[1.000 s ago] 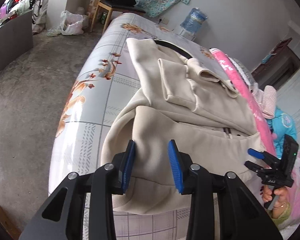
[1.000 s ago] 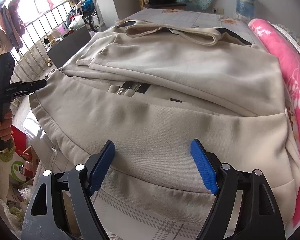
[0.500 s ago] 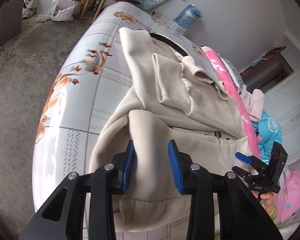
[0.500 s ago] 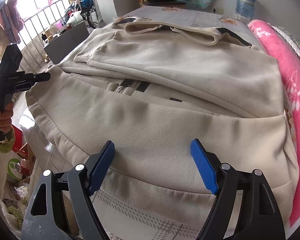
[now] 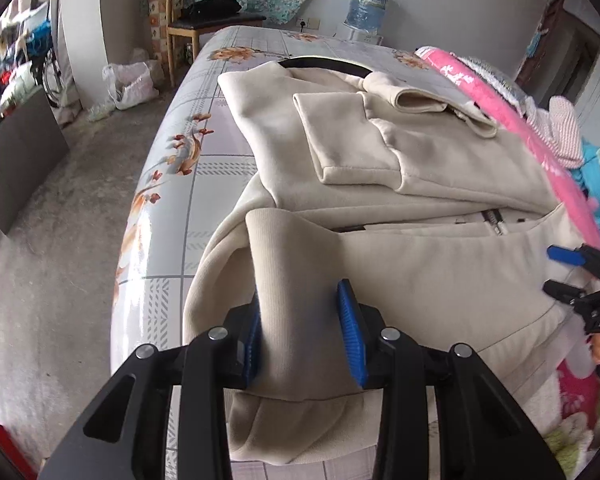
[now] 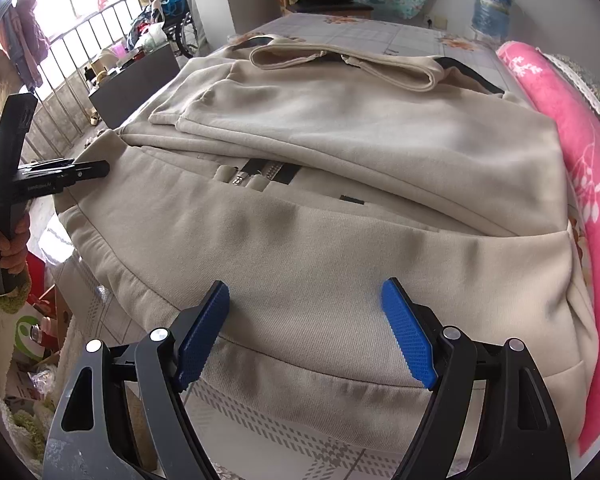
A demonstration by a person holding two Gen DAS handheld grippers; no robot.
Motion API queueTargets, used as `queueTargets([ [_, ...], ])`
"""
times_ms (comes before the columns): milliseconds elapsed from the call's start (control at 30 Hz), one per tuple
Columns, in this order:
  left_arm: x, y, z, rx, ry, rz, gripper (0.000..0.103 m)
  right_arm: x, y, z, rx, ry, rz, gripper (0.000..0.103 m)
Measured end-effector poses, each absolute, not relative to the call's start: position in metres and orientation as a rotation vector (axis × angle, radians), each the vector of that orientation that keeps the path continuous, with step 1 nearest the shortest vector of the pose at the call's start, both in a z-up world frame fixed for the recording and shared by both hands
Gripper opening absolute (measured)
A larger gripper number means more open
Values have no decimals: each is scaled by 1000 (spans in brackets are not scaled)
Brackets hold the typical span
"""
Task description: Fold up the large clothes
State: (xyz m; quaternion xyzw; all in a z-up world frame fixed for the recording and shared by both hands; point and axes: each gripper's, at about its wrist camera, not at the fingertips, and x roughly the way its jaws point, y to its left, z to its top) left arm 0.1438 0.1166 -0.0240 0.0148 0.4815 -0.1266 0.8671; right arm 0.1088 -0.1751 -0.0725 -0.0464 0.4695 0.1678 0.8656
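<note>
Our left tongs [image 5: 302, 330] pinch the ribbed hem corner of the cream jacket [image 6: 340, 216], while our right tongs [image 6: 306, 330] hang wide apart over the hem. The jacket lies on the bed [image 5: 204, 168], thick, soft and floppy, so we judge both hem corners the best hold.

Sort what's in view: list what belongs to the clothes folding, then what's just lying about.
Part of the job:
- cream jacket, spread on the bed
- left gripper, clamped on the jacket's hem corner
- right gripper, open above the hem

Just lying about:
- pink blanket
- water jug
- wooden chair with a black bag
- white plastic bag on the floor
</note>
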Motion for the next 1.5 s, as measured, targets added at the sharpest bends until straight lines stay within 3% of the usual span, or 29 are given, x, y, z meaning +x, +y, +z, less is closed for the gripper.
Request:
queueTargets([
  [400,133,86,-23,259,943,-106,34,82,-241,-40,68,890,310,75],
  [600,132,81,-24,297,934,-74,34,77,-303,-33,126,877,193,58],
  [933,136,79,-24,284,959,-57,34,109,-340,-55,202,953,213,41],
  [1233,136,80,-24,265,976,-51,34,107,-349,-60,248,1024,299,40],
  [1333,136,78,-24,269,976,-44,34,115,-350,-61,256,1043,316,34],
  [1500,136,78,-23,267,980,-37,34,130,-349,-63,292,1062,326,33],
])
